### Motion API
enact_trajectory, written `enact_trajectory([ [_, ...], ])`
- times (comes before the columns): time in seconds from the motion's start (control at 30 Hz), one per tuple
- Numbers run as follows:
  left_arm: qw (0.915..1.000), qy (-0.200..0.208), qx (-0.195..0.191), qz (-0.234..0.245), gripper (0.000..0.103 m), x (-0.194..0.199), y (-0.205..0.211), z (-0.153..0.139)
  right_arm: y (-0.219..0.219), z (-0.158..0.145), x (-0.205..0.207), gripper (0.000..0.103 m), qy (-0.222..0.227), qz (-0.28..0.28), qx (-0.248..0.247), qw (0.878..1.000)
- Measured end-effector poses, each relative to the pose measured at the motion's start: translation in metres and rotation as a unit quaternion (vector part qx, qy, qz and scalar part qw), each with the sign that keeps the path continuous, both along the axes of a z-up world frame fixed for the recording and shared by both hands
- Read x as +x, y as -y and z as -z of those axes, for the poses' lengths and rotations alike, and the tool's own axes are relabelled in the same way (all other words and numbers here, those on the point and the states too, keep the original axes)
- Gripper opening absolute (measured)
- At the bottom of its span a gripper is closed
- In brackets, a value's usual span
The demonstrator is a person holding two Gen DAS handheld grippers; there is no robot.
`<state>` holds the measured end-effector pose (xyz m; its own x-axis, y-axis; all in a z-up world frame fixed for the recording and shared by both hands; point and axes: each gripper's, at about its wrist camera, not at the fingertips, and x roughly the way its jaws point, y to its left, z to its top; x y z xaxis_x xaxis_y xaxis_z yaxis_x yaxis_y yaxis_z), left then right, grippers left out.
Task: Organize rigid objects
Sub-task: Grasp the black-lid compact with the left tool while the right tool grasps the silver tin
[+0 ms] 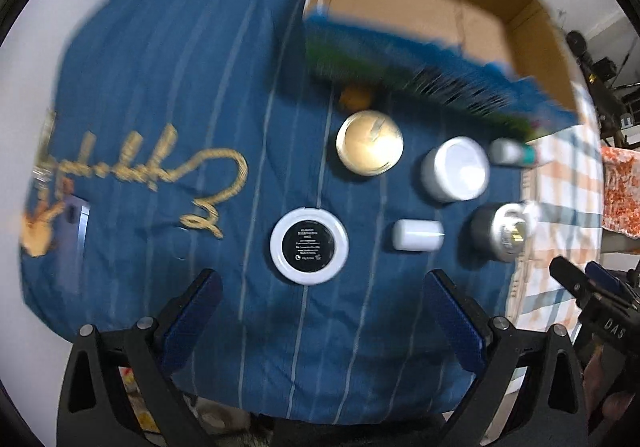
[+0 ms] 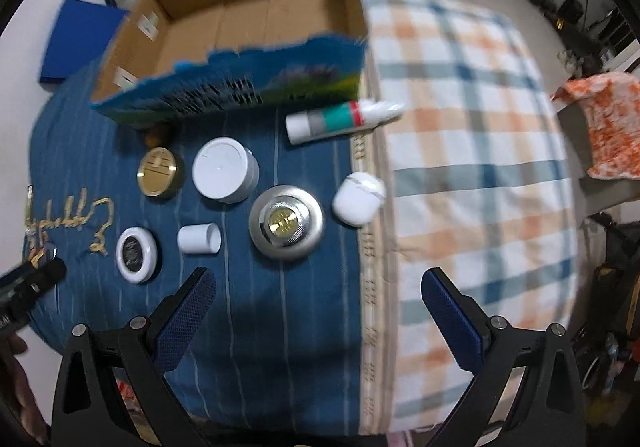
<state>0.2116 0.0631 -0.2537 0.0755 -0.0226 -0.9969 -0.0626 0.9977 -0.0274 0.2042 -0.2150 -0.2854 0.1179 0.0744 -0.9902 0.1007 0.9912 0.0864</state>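
Blue striped cloth (image 2: 256, 327), checked cloth (image 2: 472, 151), open cardboard box (image 2: 256, 19)

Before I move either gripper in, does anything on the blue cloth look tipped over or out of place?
Two things lie on their sides: the small white cylinder and the white tube with the teal band near the cardboard box. The white earbud case sits tilted at the cloth's edge. The jars stand upright; nothing looks spilled.

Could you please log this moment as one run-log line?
left gripper open, empty | right gripper open, empty | jars on blue cloth | cardboard box empty
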Motion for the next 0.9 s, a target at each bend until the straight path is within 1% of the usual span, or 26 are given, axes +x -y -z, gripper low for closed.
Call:
enact_trajectory([
  [0.07, 0.9990, -0.042, -0.015, -0.007, 0.103, 0.015, -0.009, 0.037, -0.007, 0.032, 0.019, 0.103, -0.030, 0.008, 0.012, 0.999],
  [0.17, 0.9964, -0.081, -0.021, -0.012, 0.103, 0.025, -0.016, 0.075, -0.014, 0.067, 0.038, 0.103, -0.060, 0.018, 0.022, 0.998],
  [0.27, 0.9926, -0.118, -0.025, -0.011, 0.103, 0.031, -0.020, 0.112, -0.021, 0.097, 0.050, 0.103, -0.092, 0.031, 0.032, 0.995],
  [0.37, 0.9895, -0.142, -0.024, -0.007, 0.103, 0.030, -0.018, 0.135, -0.025, 0.115, 0.058, 0.101, -0.110, 0.037, 0.037, 0.993],
  [0.43, 0.9880, -0.152, -0.026, -0.005, 0.102, 0.028, -0.016, 0.145, -0.028, 0.123, 0.062, 0.098, -0.118, 0.039, 0.035, 0.992],
  [0.47, 0.9873, -0.156, -0.027, -0.004, 0.097, 0.027, -0.016, 0.149, -0.029, 0.129, 0.064, 0.097, -0.124, 0.040, 0.037, 0.991],
  [0.5, 0.9868, -0.160, -0.028, -0.004, 0.088, 0.025, -0.015, 0.154, -0.030, 0.133, 0.065, 0.093, -0.128, 0.042, 0.036, 0.990],
  [0.53, 0.9865, -0.161, -0.029, -0.004, 0.083, 0.025, -0.014, 0.158, -0.032, 0.138, 0.067, 0.088, -0.135, 0.043, 0.036, 0.989],
  [0.6, 0.9851, -0.169, -0.033, -0.002, 0.081, 0.021, -0.012, 0.167, -0.035, 0.147, 0.070, 0.083, -0.144, 0.043, 0.036, 0.988],
  [0.63, 0.9856, -0.167, -0.026, 0.001, 0.078, 0.018, -0.013, 0.161, -0.036, 0.152, 0.071, 0.077, -0.147, 0.044, 0.031, 0.988],
  [0.67, 0.9871, -0.159, -0.023, 0.006, 0.073, 0.017, -0.010, 0.158, -0.036, 0.156, 0.072, 0.074, -0.151, 0.046, 0.023, 0.987],
  [0.73, 0.9884, -0.151, -0.011, 0.015, 0.073, 0.014, -0.007, 0.153, -0.037, 0.161, 0.072, 0.074, -0.147, 0.044, 0.025, 0.988],
  [0.77, 0.9890, -0.146, -0.012, 0.016, 0.073, 0.011, -0.007, 0.149, -0.038, 0.161, 0.071, 0.074, -0.148, 0.040, 0.024, 0.988],
  [0.83, 0.9901, -0.139, -0.008, 0.016, 0.073, 0.001, -0.004, 0.144, -0.041, 0.167, 0.060, 0.074, -0.166, 0.026, 0.025, 0.986],
  [0.9, 0.9919, -0.121, 0.013, 0.035, 0.073, -0.010, 0.004, 0.135, -0.049, 0.172, 0.049, 0.074, -0.180, 0.008, 0.025, 0.983],
])
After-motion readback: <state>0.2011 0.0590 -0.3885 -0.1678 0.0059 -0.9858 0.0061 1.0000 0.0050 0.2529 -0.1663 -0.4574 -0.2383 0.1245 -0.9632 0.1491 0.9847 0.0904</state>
